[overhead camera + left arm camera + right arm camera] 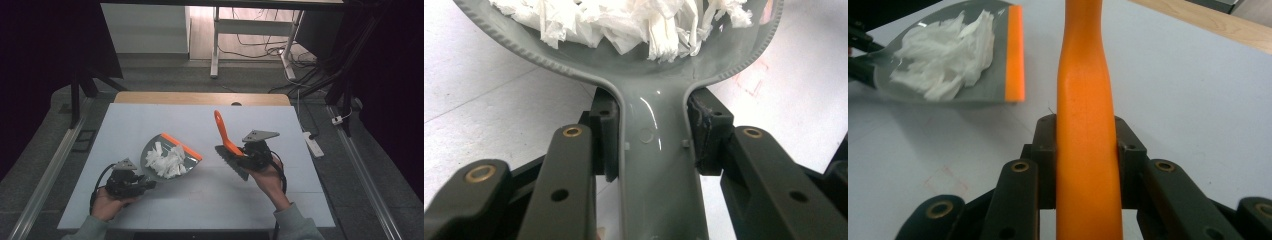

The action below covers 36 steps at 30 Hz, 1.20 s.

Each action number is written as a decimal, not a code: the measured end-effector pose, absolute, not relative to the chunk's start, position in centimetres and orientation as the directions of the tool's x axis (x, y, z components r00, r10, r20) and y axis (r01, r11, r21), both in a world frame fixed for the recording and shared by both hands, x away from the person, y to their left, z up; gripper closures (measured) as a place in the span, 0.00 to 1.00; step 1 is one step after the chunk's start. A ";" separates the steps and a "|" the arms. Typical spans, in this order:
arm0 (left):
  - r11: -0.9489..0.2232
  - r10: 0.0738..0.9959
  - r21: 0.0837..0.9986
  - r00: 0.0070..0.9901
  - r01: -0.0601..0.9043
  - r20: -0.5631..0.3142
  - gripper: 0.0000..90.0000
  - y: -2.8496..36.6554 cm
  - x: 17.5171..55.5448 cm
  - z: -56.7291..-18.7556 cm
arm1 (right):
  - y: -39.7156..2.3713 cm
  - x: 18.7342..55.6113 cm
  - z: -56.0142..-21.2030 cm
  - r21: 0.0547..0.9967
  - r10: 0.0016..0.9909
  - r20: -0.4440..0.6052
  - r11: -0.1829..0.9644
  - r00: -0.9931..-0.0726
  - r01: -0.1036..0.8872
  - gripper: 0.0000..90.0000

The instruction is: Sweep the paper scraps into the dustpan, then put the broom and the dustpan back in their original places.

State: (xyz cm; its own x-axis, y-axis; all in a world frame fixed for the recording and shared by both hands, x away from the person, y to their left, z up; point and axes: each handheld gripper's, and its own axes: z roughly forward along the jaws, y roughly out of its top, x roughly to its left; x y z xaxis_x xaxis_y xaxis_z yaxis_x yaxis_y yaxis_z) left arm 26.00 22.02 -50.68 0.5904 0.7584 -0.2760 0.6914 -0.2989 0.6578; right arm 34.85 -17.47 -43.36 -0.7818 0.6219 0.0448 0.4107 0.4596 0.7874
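Observation:
A grey dustpan with an orange front lip lies on the white table, holding a heap of torn white paper. My left gripper is shut on the dustpan's grey handle, both pads pressed against its sides; the paper fills the pan ahead. My right gripper is shut on a brush's orange handle, which points up and away; its grey bristle head hangs toward the table. The right gripper view also has the dustpan and paper at upper left.
The white table top has a wooden strip along its far edge. Beyond it stand desk legs and cables on the floor. A power strip lies off the table's right side.

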 end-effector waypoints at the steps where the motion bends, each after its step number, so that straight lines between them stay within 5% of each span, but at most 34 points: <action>1: -0.291 0.761 0.657 0.585 0.696 -0.282 0.68 22.0 26.0 -50.7 | -17.7 34.7 -43.4 0.788 0.618 0.044 0.462 -0.785 0.408 0.78; 36: -0.076 0.870 0.670 0.377 0.739 -0.317 0.68 22.3 24.5 -50.9 | -22.9 32.8 -45.1 0.766 0.613 0.127 0.439 -0.780 0.470 0.78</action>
State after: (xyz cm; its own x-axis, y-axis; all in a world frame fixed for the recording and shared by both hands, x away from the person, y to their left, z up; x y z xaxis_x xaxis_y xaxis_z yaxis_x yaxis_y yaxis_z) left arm 24.47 22.29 -50.92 0.3767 0.8705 -0.3168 0.7389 -0.0760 0.6696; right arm 32.75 -22.88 -45.11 -0.7796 0.6134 0.1266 0.4699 0.4392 0.7657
